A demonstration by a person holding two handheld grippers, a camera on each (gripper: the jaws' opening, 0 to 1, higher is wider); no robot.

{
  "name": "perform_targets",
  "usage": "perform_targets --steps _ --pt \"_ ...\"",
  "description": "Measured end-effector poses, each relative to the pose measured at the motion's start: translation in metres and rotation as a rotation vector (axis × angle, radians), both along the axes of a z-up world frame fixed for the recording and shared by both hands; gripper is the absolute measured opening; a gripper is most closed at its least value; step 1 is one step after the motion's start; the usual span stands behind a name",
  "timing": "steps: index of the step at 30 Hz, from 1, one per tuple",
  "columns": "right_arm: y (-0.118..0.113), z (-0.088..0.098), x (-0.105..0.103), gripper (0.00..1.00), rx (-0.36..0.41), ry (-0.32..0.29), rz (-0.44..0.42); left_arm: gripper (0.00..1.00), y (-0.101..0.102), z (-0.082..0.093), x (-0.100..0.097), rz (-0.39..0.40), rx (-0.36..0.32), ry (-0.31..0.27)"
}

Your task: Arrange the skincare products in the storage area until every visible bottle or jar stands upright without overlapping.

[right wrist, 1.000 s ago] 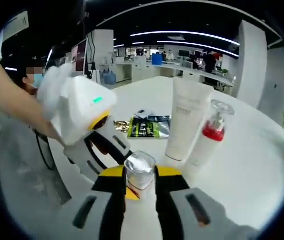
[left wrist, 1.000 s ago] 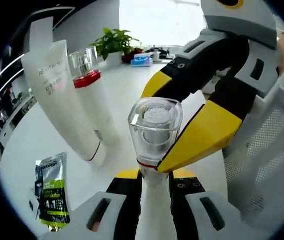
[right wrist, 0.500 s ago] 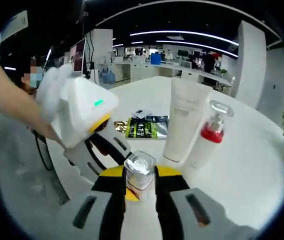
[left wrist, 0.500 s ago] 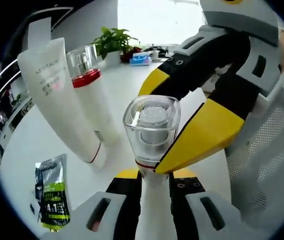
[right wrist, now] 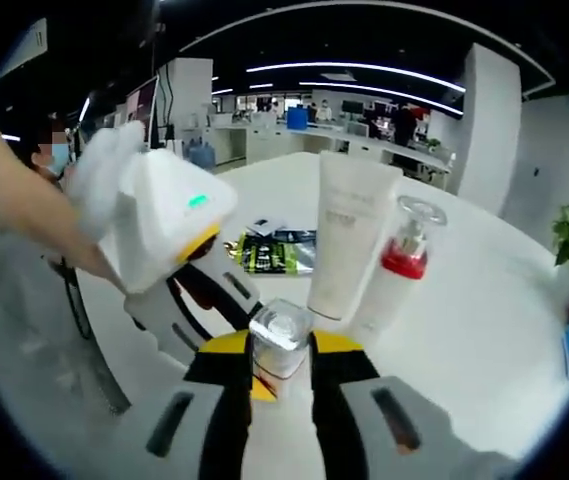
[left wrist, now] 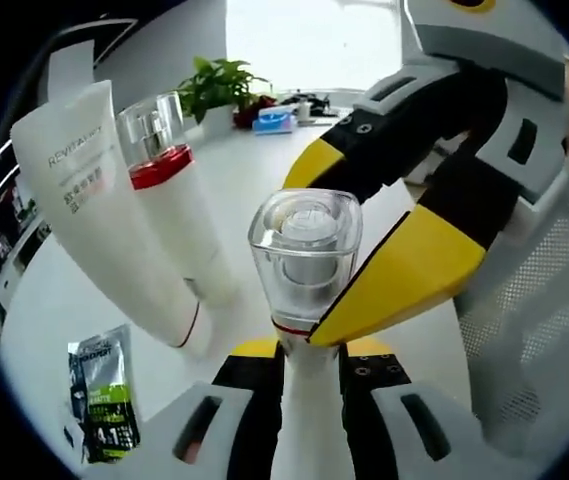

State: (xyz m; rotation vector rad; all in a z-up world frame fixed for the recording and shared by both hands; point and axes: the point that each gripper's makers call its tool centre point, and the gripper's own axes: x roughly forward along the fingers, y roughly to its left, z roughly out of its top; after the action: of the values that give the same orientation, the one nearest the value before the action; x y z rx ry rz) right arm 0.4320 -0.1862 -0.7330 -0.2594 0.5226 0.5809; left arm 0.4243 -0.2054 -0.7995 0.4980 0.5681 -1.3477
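Both claws clamp clear-capped bottle [left wrist: 306, 262]: left claw [left wrist: 309, 352] on body (mostly hidden), right claw [right wrist: 280, 362] near cap.

Left gripper [left wrist: 309, 350] jaws clamped at lower centre; right gripper [left wrist: 354, 255] enters from upper right, yellow-tipped jaws closed alongside.

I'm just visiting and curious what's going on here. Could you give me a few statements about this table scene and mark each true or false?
1. Both grippers grip the same clear-capped white bottle. True: left gripper low, right gripper near the cap.
2. The white squeeze tube lies flat. False: it stands on its cap.
3. A red-collared white pump bottle stands beside the tube. True.
4. The green-and-black sachet sits on the tube. False: it lies on the white table.
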Motion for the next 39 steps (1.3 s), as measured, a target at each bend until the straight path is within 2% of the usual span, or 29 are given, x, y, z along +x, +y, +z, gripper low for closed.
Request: perform_targets --steps 12,27,39 --pt "-0.015 0.000 0.011 0.21 -0.007 -0.009 -0.028 0.18 -0.013 0.000 0.009 -0.016 0.002 0.001" --pt "-0.032 -0.002 0.027 0.21 -0.022 -0.019 -0.037 0.18 -0.031 0.000 0.026 0.008 -0.009 -0.005" --pt "-0.037 -0.002 0.036 0.21 -0.035 -0.035 -0.041 0.18 -0.036 -0.003 0.037 0.052 -0.011 -0.015"
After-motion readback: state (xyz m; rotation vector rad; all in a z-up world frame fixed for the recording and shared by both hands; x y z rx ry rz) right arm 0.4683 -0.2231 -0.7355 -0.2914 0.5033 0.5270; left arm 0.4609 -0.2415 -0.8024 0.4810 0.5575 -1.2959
